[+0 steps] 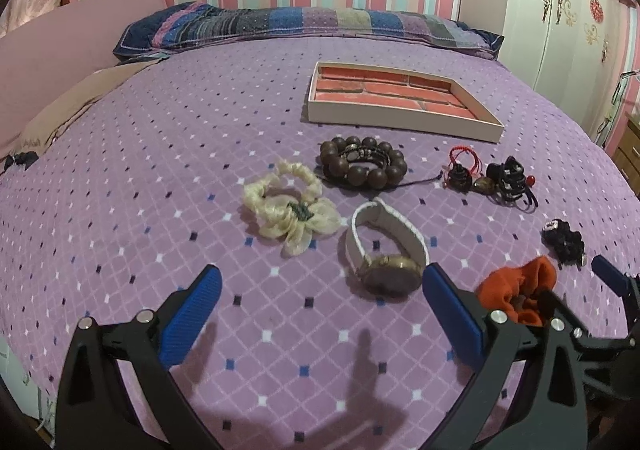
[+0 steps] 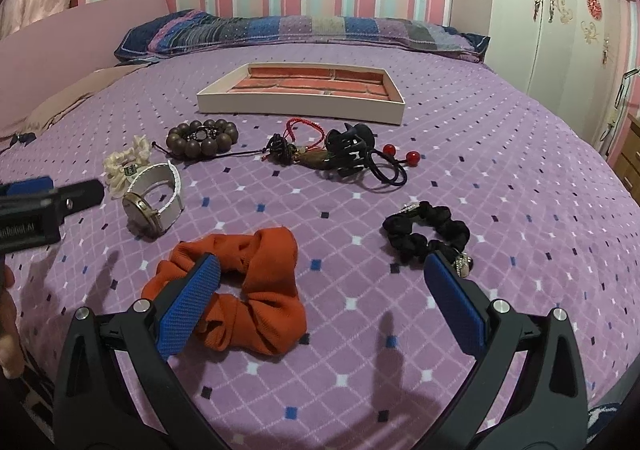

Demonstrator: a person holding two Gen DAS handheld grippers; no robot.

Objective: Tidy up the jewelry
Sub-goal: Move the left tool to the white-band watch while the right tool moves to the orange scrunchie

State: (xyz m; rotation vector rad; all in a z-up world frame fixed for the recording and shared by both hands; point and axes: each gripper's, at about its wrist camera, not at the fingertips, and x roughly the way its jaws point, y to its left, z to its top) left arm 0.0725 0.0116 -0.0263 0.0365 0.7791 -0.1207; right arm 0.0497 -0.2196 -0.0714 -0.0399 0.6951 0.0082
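Both grippers hang low over the purple patterned bedspread [image 2: 500, 154], each with its blue-padded fingers spread wide and nothing between them. The left gripper [image 1: 320, 314] hovers over bare cover, just short of the watch [image 1: 386, 250] with its white strap and brass-coloured face. The right gripper [image 2: 320, 302] sits nearer the orange scrunchie [image 2: 256, 290] — its left finger overlaps the scrunchie's near edge in the right wrist view, though whether it touches the cloth I cannot tell. Its right finger lies just before the black scrunchie [image 2: 428, 238], which carries a small silvery charm.

Taking the tray [image 2: 300, 102] as the landmark: it is a shallow white box with a brick-red divided lining, lying flat toward the far middle of the bed, and holds nothing that I can see. Everything else lies on its near side. Closest to its front wall are the brown wooden bead bracelet [image 2: 202, 138] to the left, with a smaller dark beaded piece lying inside its ring, and a tangle of red cord bracelet [image 2: 304, 130], black claw clip [image 2: 348, 154] and a hair tie with red balls [image 2: 390, 162] to the right. Further from the tray, near the watch, rests the cream scrunchie [image 1: 288, 206]. Beyond the tray, a striped pillow [image 2: 296, 30] lies against the striped wall.
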